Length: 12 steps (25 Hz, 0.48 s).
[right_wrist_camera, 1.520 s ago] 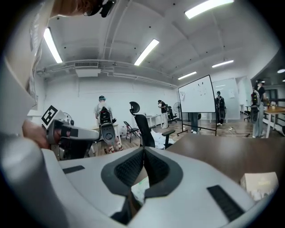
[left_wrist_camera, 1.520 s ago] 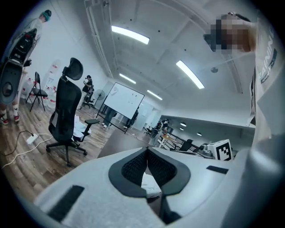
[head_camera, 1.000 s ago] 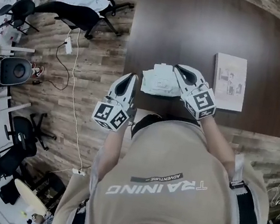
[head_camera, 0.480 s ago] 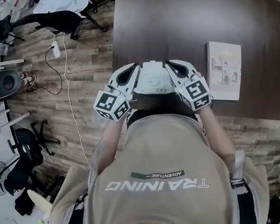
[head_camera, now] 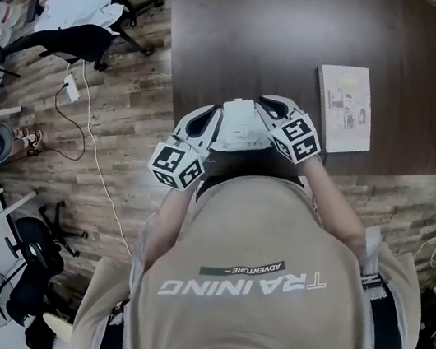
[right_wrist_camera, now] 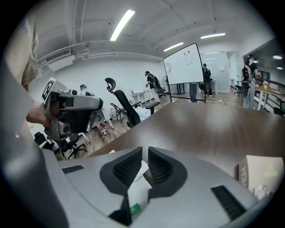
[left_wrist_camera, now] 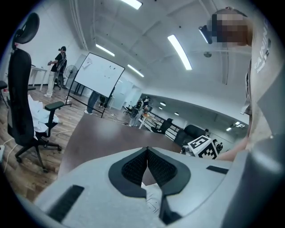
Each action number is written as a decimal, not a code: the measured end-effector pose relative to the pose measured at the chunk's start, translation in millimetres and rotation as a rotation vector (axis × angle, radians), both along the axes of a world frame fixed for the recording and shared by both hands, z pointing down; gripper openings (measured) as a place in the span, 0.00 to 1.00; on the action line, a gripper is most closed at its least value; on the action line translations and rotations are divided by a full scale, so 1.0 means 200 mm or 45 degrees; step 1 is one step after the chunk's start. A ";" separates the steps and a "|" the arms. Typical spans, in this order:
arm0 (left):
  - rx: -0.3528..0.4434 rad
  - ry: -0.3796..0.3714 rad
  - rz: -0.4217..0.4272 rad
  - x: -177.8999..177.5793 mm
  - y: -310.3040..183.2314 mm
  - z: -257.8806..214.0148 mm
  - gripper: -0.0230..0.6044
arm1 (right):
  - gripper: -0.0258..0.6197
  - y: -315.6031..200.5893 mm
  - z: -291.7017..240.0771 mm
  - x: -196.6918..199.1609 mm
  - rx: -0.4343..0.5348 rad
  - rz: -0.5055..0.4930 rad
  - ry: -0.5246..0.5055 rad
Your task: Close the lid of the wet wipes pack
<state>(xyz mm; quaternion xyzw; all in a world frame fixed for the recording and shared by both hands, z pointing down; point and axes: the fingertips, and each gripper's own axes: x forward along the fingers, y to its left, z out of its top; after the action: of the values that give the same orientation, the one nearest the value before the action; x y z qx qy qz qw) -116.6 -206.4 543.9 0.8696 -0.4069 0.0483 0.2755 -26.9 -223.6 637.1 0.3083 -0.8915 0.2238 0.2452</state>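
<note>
The white wet wipes pack [head_camera: 239, 125] sits at the near edge of the dark table [head_camera: 311, 27], between my two grippers. My right gripper [head_camera: 269, 112] is shut on its right side; in the right gripper view a white flap of the pack [right_wrist_camera: 139, 189] with a small green label sticks out between the pads. My left gripper [head_camera: 210, 121] lies against the pack's left edge. Its tips meet in the left gripper view [left_wrist_camera: 147, 151], and the pack [left_wrist_camera: 152, 199] shows through the gap below them. Whether the lid is open or down is hidden.
A pale book [head_camera: 344, 108] lies on the table to the right of the pack. Office chairs [head_camera: 68, 30] and a cable [head_camera: 93, 147] stand on the wooden floor at the left. The person's torso [head_camera: 257, 285] fills the near side.
The left gripper has come in from the lower left to the pack's left edge. The right gripper has come down with the pack toward the table's near edge.
</note>
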 end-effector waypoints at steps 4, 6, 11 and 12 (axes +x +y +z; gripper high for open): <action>-0.027 0.015 -0.017 -0.07 -0.01 0.03 0.05 | 0.07 -0.03 0.07 -0.05 -0.063 0.000 0.038; -0.028 0.025 -0.030 -0.09 -0.04 0.04 0.05 | 0.07 -0.05 0.11 -0.07 -0.112 -0.026 0.059; -0.007 0.044 -0.065 -0.14 -0.08 0.04 0.05 | 0.22 -0.04 0.27 -0.09 -0.273 -0.085 0.097; -0.009 0.047 -0.073 -0.15 -0.08 0.04 0.05 | 0.22 -0.03 0.29 -0.10 -0.295 -0.091 0.099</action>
<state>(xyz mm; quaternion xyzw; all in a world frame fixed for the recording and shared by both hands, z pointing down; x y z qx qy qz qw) -146.0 -222.3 552.5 0.8574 -0.4261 0.0257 0.2874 -45.9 -230.6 694.6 0.2544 -0.8599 0.3045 0.3212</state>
